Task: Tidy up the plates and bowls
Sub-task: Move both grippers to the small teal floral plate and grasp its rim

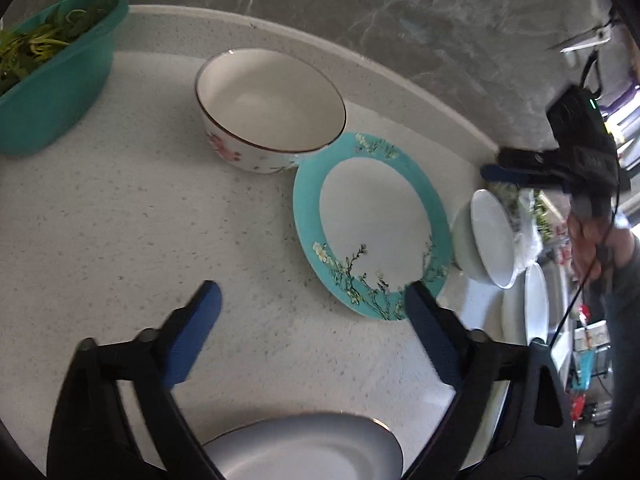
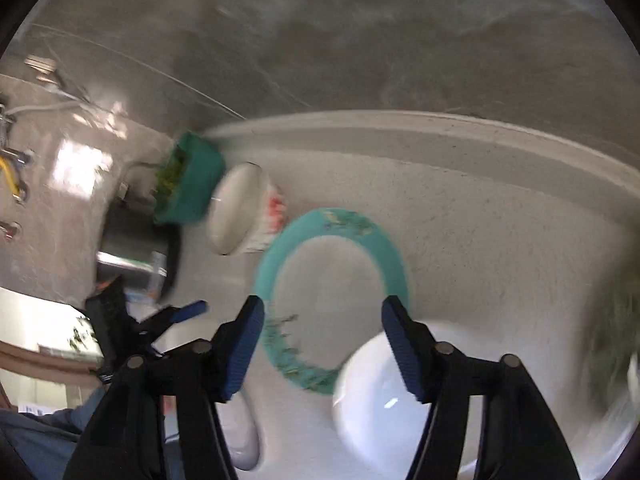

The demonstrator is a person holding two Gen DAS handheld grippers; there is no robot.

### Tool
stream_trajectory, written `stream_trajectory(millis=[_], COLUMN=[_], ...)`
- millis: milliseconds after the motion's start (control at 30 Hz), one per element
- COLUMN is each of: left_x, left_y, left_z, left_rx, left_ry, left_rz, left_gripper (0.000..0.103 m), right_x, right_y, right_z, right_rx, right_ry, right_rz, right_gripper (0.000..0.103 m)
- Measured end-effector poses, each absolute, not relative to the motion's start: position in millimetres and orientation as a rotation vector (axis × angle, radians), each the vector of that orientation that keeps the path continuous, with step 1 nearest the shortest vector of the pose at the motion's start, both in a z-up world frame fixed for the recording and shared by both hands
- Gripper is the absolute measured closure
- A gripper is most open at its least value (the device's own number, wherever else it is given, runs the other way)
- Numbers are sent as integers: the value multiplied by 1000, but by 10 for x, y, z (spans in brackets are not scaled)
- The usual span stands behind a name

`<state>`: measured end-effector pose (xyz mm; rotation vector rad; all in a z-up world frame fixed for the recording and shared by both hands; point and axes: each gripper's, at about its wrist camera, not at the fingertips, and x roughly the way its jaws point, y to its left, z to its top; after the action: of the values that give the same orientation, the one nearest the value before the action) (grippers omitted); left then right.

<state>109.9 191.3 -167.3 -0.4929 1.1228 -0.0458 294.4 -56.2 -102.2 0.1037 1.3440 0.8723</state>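
Note:
A teal-rimmed plate (image 1: 372, 224) with flower sprigs lies flat on the speckled counter. Behind it, touching its rim, stands a white bowl with pink flowers (image 1: 272, 108). My left gripper (image 1: 312, 300) hangs open above bare counter at the plate's near-left edge, with nothing between its fingers. Below it lies a white plate (image 1: 312, 452). In the blurred right wrist view my right gripper (image 2: 324, 312) is open over the teal plate (image 2: 332, 276), beside a plain white bowl (image 2: 380, 392). That white bowl (image 1: 488, 240) stands right of the teal plate, with the right gripper (image 1: 500, 164) above it.
A green tub of leafy greens (image 1: 52, 80) stands at the back left, by the counter's raised rim (image 1: 360, 56) and the marbled wall. More white dishes (image 1: 528, 308) sit at the right edge. A hand (image 1: 592, 240) holds the right gripper. The left gripper (image 2: 188, 312) shows at the left.

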Motion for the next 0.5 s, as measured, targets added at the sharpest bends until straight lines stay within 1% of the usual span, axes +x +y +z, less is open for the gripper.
stream_trajectory(millis=[33,100,267,500], left_x=[1132,1184,1370,1477], left_y=[1888,1865,1810,1779], left_z=[-1723,-1819,-2015,-2168], left_rx=[-495,-506,-516,-521], left_ry=[1136,1153,1180,1194], left_rz=[-35,-13,21,77], left_gripper=[33,38,39,39], right_x=[3046,3179,3329,3379], right_y=[-532,-490,-362,-320], right_z=[-1098,-1206,-1502,-1690], right_rx=[95,78,11,-7], right_ry=[1373,1413,1484,1534], right_rz=[893,918,950,970], right_gripper=[39,39,41,44])
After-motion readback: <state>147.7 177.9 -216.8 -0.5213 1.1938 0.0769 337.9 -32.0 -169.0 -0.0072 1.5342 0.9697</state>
